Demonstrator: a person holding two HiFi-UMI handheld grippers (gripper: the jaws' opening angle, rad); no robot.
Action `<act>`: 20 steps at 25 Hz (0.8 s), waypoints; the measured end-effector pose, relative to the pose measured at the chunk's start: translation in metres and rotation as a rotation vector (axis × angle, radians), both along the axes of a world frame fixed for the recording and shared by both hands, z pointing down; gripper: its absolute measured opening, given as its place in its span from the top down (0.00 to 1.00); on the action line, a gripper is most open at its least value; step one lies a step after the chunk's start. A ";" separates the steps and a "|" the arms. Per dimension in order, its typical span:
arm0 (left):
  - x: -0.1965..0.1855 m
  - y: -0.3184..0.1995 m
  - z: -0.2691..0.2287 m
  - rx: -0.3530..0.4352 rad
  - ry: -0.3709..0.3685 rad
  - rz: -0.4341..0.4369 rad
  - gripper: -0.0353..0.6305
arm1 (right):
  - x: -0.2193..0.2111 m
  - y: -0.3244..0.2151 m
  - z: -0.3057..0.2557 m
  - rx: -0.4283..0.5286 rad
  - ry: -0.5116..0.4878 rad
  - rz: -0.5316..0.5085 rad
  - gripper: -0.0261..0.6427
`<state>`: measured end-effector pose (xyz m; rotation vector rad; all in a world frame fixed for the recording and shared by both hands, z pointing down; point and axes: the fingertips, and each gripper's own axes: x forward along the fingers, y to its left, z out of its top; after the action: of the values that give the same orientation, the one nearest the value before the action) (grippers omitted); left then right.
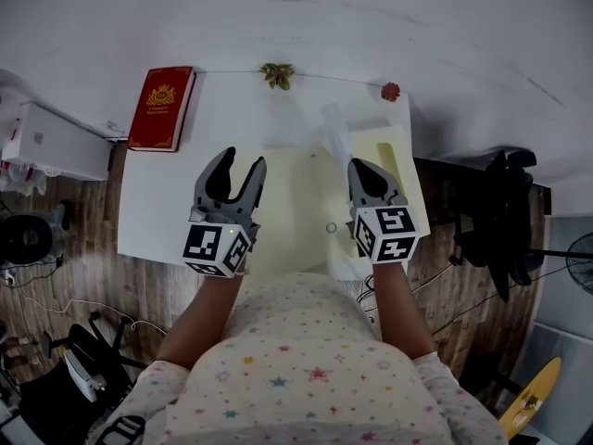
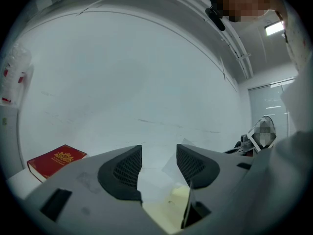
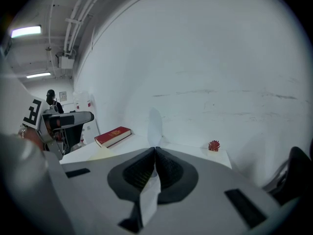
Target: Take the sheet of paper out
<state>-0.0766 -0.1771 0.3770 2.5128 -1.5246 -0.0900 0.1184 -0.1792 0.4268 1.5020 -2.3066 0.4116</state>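
head view: white table (image 1: 153, 216) with a red book (image 1: 162, 108) at the back left corner, a little plant (image 1: 276, 74) at the middle of the back edge and a small red thing (image 1: 390, 91) at the back right corner. a pale yellow folder (image 1: 296, 202) lies across the middle and right part. the left gripper (image 1: 243, 160) hangs over the folder's left edge with its jaws spread and nothing in them. the right gripper (image 1: 359, 166) is pinched on the sheet of paper (image 1: 335, 128), which sticks up over the folder's right back part.

left gripper view: left gripper (image 2: 159, 149) wide apart, just folder (image 2: 168, 204) showing through the gap, book (image 2: 55, 160) off to the left.

right gripper view: right gripper (image 3: 155, 151) clamped tight on the sheet (image 3: 155, 125), which pokes out both ahead of the jaws and behind them.
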 end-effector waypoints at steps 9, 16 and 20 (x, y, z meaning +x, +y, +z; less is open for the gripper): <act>0.000 0.005 -0.003 0.006 0.005 0.005 0.64 | 0.006 0.000 -0.034 0.071 -0.058 0.022 0.96; 0.001 0.010 -0.007 0.014 0.018 0.021 0.66 | 0.007 0.004 -0.055 0.114 -0.113 0.031 0.96; 0.000 0.012 -0.009 0.017 0.025 0.026 0.68 | 0.008 0.007 -0.068 0.141 -0.136 0.036 0.96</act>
<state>-0.0765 -0.1655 0.3676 2.5340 -1.4870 -0.1302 0.1259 -0.1724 0.3588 1.6302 -2.4630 0.3784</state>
